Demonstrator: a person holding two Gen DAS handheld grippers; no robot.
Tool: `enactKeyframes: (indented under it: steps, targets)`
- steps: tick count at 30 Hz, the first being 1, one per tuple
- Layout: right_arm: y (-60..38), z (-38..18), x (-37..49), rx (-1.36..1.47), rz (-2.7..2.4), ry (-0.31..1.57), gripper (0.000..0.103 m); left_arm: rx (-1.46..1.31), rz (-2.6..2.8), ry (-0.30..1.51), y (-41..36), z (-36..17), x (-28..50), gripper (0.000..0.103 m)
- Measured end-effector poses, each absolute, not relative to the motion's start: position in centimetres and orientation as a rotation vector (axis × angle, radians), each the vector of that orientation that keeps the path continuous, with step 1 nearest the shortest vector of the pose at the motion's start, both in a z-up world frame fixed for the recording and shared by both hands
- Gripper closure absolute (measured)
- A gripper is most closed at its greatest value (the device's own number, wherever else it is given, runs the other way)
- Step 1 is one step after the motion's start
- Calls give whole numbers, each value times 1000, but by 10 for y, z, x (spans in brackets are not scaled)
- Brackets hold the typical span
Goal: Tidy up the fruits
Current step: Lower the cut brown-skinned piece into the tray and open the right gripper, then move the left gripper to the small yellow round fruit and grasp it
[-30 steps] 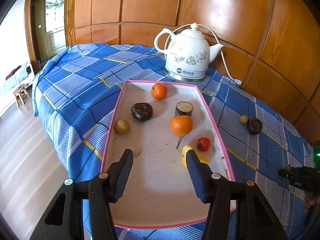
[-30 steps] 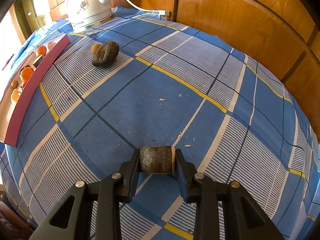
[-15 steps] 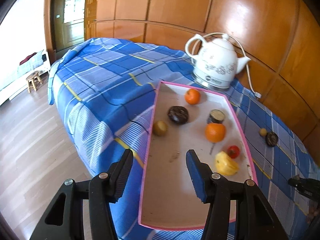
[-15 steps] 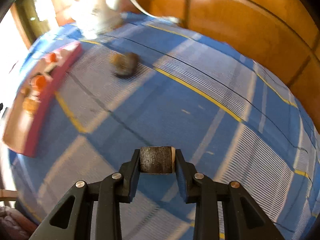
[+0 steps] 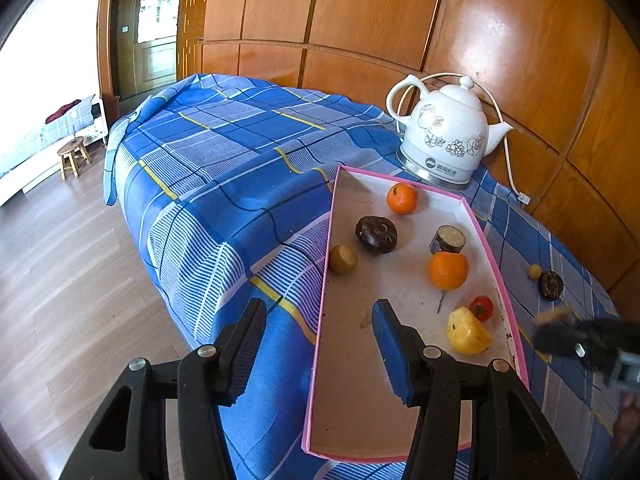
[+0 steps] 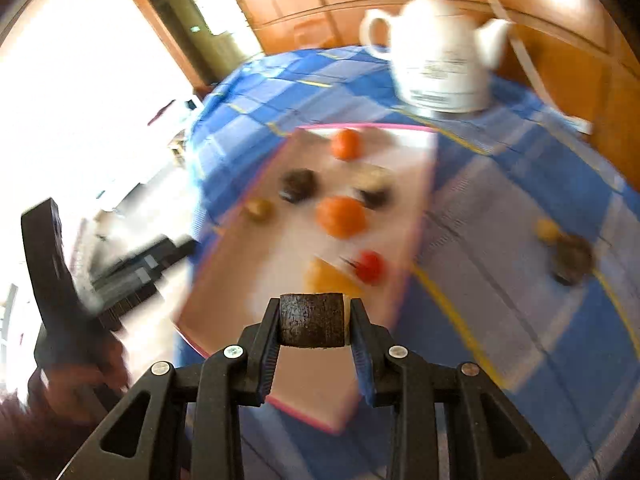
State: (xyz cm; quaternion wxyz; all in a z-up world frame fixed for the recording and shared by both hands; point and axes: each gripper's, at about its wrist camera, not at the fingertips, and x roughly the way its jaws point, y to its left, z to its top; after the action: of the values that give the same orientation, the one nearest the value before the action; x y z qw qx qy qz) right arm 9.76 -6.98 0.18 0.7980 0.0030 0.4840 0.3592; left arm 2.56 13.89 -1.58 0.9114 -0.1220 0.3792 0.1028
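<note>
The tray [image 5: 404, 392] lies on the bed [image 5: 240, 184], with the kettle [image 5: 446, 136] just beyond its far end at 12 o'clock. Seven fruits sit inside the tray. Two more fruits [image 5: 546, 280] lie on the bed at the tray's 3 o'clock, touching each other.

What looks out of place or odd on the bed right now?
Two fruits lie loose on the blue plaid bedspread, outside the pink-rimmed tray: a small yellow round fruit and a dark brown wrinkled fruit, side by side right of the tray. A dry stem and crumbs litter the tray floor. The right-wrist view is motion-blurred.
</note>
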Motion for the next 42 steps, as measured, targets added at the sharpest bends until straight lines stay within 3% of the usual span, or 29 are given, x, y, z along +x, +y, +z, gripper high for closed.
enactKeyframes:
  steps: [4, 6, 11, 24, 42]
  targets:
    - [-31, -4, 118, 80, 810, 1075, 70, -269, 207, 793, 144, -20, 24, 47]
    - [-19, -11, 125, 102, 798, 1098, 64, -269, 208, 799, 146, -23, 23, 47]
    - [-24, -12, 128, 128, 767, 1093, 61, -273, 209, 813, 149, -29, 22, 48]
    - [-108, -4, 89, 6, 625, 999, 61, -241, 172, 813, 131, -24, 22, 47]
    - [-234, -22, 76, 8, 366, 1035, 61, -122, 64, 810, 80, -13, 24, 47]
